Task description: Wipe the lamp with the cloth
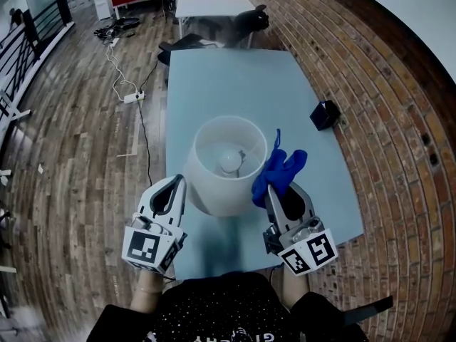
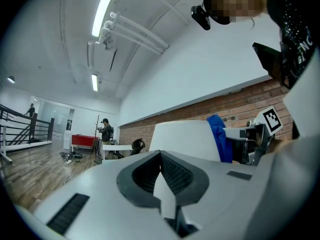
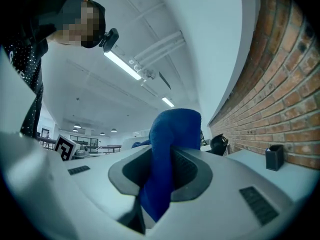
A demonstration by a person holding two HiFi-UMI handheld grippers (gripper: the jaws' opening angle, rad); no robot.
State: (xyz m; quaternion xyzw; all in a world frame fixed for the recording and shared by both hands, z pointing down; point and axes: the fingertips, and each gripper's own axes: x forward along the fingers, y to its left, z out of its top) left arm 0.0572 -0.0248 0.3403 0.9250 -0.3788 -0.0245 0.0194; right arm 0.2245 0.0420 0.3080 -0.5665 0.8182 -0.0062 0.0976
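A white lamp [image 1: 222, 168] with a drum shade stands near the front of the pale blue table [image 1: 242, 91]; its bulb shows inside from above. My right gripper [image 1: 272, 188] is shut on a blue cloth [image 1: 279, 168], which rests against the shade's right side. In the right gripper view the blue cloth [image 3: 170, 154] stands up between the jaws. My left gripper [image 1: 179, 184] is shut with nothing in it, just left of the shade. In the left gripper view the lamp shade [image 2: 185, 138] and the cloth [image 2: 220, 136] lie ahead.
A small black box [image 1: 324, 115] sits at the table's right edge by the brick wall [image 1: 385, 112]. A white table with a black object [image 1: 214, 16] stands beyond the far end. Cables and a power strip [image 1: 132, 97] lie on the wooden floor at left.
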